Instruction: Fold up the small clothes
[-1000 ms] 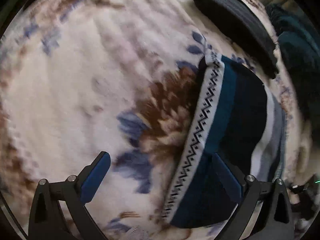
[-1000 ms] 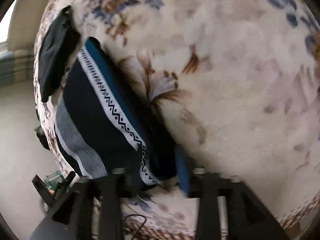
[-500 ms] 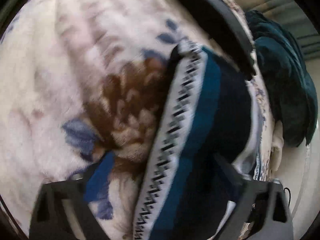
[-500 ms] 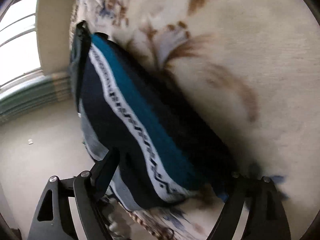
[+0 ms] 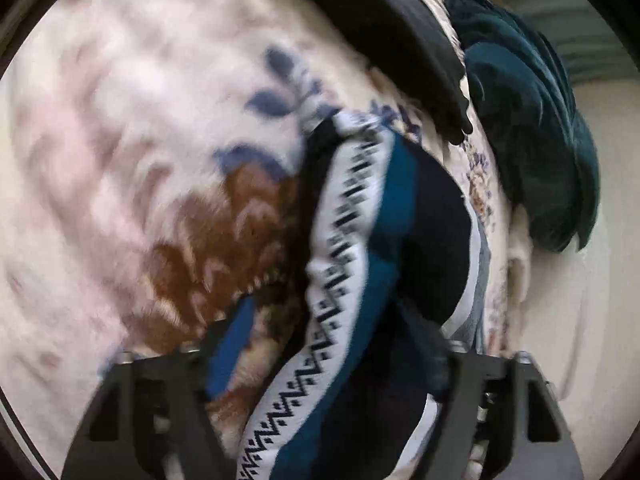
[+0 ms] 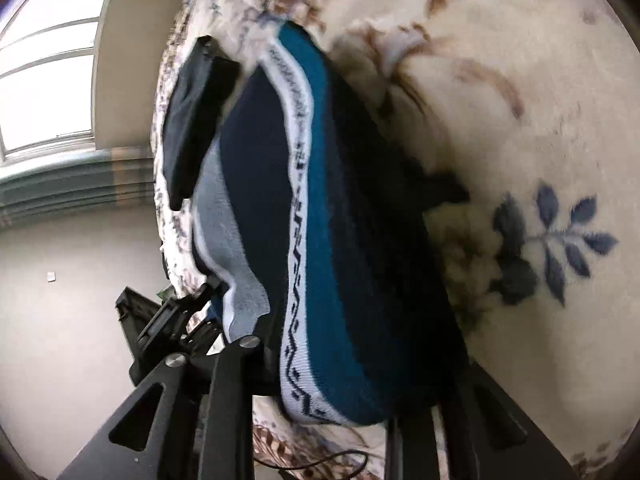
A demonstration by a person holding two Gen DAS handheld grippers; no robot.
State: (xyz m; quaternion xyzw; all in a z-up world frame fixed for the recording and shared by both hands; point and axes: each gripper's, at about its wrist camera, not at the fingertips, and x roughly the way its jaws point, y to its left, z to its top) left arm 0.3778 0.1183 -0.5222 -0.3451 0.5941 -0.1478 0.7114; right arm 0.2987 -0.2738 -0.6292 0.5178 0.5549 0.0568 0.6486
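A folded navy, teal and white patterned garment (image 5: 372,280) lies on a floral fleece blanket (image 5: 140,140). My left gripper (image 5: 320,340) has closed on its near end, one blue-padded finger (image 5: 228,344) on the blanket side and the other under the navy cloth. In the right wrist view the same garment (image 6: 320,220) fills the middle, and my right gripper (image 6: 332,368) clamps its other end, the cloth bulging between the fingers. The garment looks lifted and bowed between the two grippers.
A folded black garment (image 5: 384,28) lies beyond the patterned one near the blanket's edge, also in the right wrist view (image 6: 196,120). A dark teal fabric heap (image 5: 532,132) sits past it. The floor (image 6: 60,300) and a window (image 6: 48,60) lie beyond the edge.
Both grippers moved in over the ends of the patterned garment and closed on it. The garment has risen off the blanket and bunched up.
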